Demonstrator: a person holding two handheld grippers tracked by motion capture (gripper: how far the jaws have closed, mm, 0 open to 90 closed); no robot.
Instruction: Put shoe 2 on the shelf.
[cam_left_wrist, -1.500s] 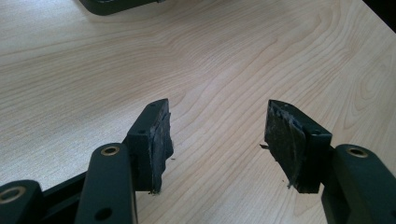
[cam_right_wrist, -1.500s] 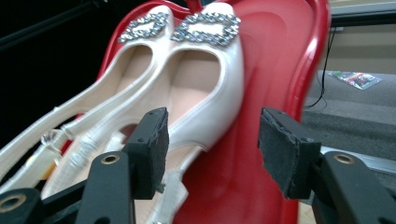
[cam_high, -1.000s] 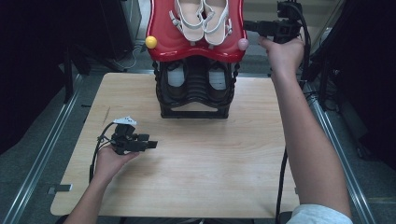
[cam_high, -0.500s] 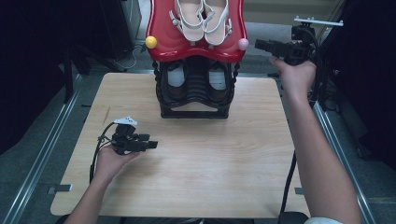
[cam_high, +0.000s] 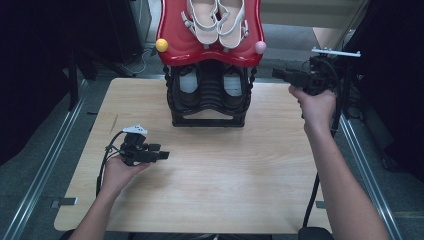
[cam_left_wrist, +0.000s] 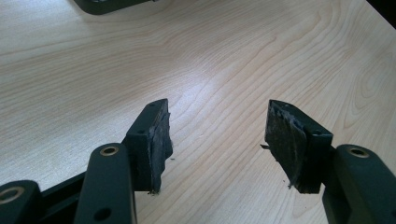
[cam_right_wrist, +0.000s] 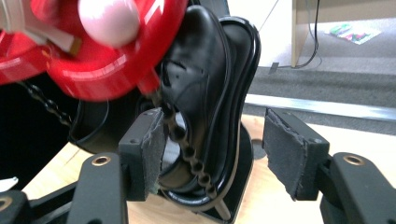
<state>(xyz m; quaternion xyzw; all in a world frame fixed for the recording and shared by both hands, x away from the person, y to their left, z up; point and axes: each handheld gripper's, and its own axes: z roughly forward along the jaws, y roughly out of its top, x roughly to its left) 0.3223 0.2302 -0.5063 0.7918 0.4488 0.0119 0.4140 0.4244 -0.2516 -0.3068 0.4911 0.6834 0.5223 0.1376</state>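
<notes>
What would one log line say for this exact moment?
left hand-held gripper: open, low over table | right hand-held gripper: open, raised beside shoe rack | black shoe: on rack

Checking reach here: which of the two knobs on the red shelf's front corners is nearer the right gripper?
The pink knob, on the red shelf's right corner, is nearer the right gripper. The yellow knob sits at the far left corner.
</notes>
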